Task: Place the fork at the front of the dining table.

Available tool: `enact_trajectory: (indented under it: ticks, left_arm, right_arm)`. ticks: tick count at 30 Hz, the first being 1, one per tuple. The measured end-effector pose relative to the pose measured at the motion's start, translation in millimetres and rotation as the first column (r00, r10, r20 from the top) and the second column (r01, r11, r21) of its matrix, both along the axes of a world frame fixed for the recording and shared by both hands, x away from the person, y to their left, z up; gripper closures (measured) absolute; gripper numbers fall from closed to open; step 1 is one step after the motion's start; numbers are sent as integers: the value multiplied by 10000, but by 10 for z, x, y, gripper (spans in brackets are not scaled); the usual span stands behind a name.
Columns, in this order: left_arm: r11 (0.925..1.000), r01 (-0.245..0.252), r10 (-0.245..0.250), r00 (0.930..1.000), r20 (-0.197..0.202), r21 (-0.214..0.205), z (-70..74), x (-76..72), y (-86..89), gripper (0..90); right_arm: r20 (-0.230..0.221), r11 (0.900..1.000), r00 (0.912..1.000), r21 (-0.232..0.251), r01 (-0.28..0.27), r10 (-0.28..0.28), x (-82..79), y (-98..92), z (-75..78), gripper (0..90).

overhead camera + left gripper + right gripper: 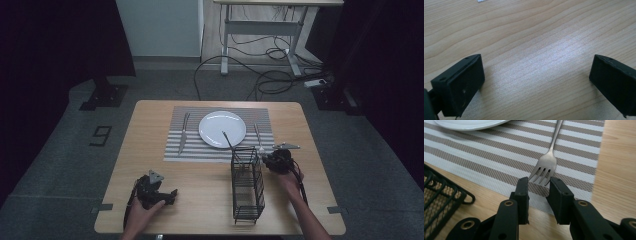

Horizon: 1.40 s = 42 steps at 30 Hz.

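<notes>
R gripper (538,186) sits w/ jaws part open, nothing gripped, tips just short of fork (546,162) tines on striped mat (486,157). L gripper (536,80) wide open, empty, over bare table (529,32).

High view fixed above the near edge, looking forward and down over the whole tabletop (150,120), left gripper view pressed close to bare wood ahead of its jaws, right gripper view close and low, sharing the fork (546,162), placemat (486,157) and plate (469,123) with the high view
</notes>
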State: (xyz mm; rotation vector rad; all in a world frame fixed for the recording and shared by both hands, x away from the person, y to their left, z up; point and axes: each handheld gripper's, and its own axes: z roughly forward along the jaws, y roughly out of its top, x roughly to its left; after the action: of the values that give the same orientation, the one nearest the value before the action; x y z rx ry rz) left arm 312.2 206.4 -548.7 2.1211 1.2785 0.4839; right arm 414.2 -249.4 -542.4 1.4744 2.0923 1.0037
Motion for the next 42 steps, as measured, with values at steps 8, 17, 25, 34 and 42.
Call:
enact_trajectory:
  ticks: [8, 17, 25, 34, 42]
  left_arm:
    - [10000, 10, -10, 10000, -15, 15, 1, 0, 1, 0]
    - [10000, -5, 5, 10000, -4, -13, 0, -1, 0, 0]
    - [10000, -1, 1, 10000, -4, -11, 0, -2, 1, 0]
    - [10000, 0, 0, 10000, 1, -1, 0, -1, 1, 0]
    - [10000, 2, -2, 10000, -1, 2, 0, -2, 1, 0]
  right_arm:
    - [82, 9994, 9994, 38, 335, -335, 113, 163, 14, 697]
    - [94, 9974, 9974, 112, 710, -711, 283, 228, 9, 693]
    - [220, 9963, 9964, 300, 808, -814, 253, 212, 54, 605]
    - [663, 9968, 9962, 607, 524, -564, 115, 160, 131, 531]
    - [712, 9969, 9965, 691, 388, -437, -67, 1, 144, 511]
